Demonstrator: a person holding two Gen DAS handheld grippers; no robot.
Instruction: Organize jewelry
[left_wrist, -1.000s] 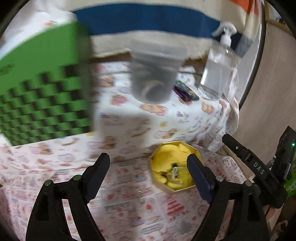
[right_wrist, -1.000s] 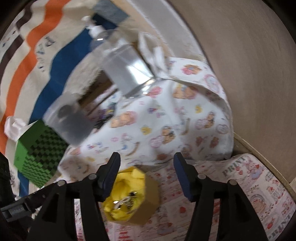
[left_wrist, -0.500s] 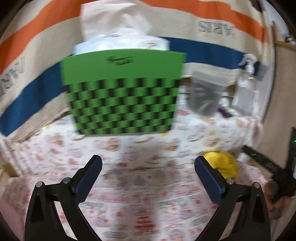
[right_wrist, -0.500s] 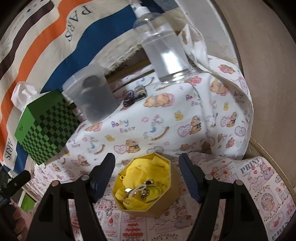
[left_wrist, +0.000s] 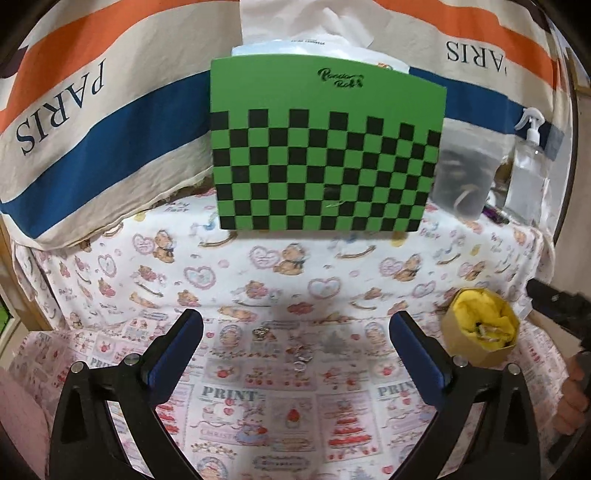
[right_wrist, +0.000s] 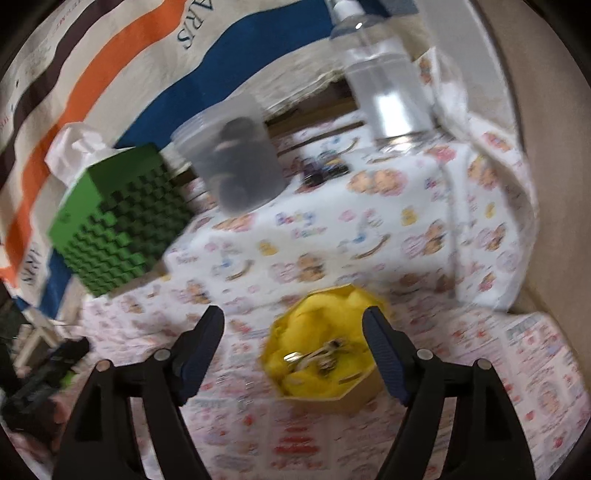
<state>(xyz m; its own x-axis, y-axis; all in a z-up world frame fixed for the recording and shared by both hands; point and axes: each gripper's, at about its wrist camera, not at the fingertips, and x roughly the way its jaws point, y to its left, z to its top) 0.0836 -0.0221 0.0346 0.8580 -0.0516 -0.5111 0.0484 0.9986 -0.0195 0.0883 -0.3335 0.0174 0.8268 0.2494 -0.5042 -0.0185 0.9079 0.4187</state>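
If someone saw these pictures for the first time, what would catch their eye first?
Probably the green checkered box, standing at the back of the bear-print cloth with tissue poking from its top. Next, the yellow-lined hexagonal box holding jewelry, low on the right. A few small rings lie loose on the printed cloth between the open left gripper fingers.

A striped "PARIS" cloth (left_wrist: 110, 122) hangs behind the printed tablecloth (left_wrist: 258, 266) — plain beige wall (right_wrist: 535, 110) at right
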